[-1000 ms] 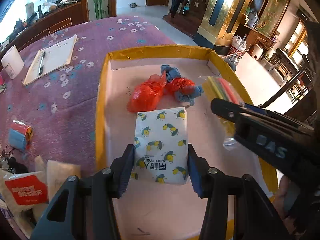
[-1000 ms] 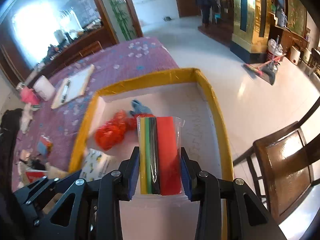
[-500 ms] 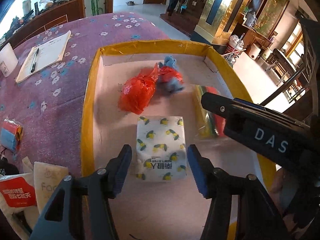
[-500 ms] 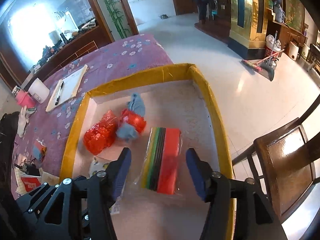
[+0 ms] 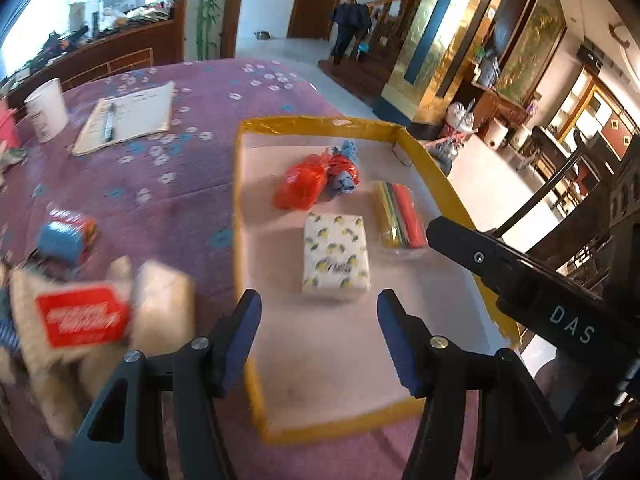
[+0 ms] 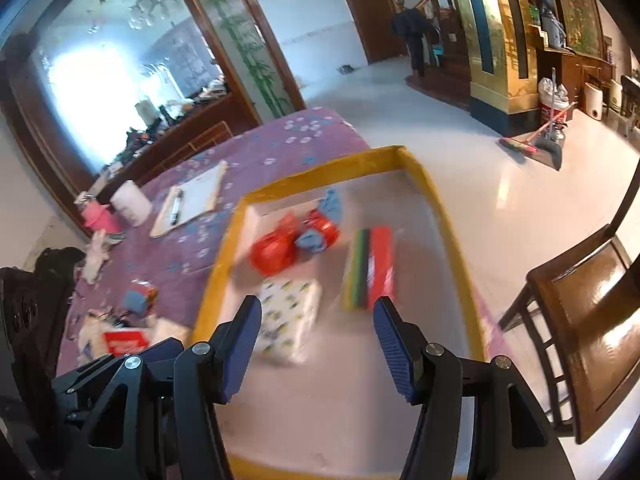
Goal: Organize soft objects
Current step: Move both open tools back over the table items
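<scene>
Left gripper: jaws stand apart, nothing between them. Over the last second they have been opening; the last half second brings hardly any further change. The tissue pack, white with yellow print, lies flat on the tray floor beyond the fingertips, apart from both pads.

Right gripper: jaws likewise apart and empty, having opened in that second. The bag of coloured strips (yellow, green, black, red in clear plastic) lies flat on the floor of the tray ahead of the fingertips, not touched.

Tray: shallow, yellow-rimmed, pale floor, sitting on the purple flowered tablecloth. Taking the left wrist view's tray as a clock face, 12 at the far wall:
- tissue pack near the centre;
- strip bag at about 3 o'clock from the pack, just beside it, near the right wall;
- red plastic bundle at about 11 o'clock from the pack;
- second bundle, red wrap with blue cloth, touching the first at its 2 o'clock side.

Outside the tray, at 9 o'clock: a small blue and red packet, and nearer the camera a blurred beige pack with a red label. Further off, at about 10 o'clock: a clipboard with a pen and a white cup.

Right wrist view is motion-blurred; the same layout reads there.
</scene>
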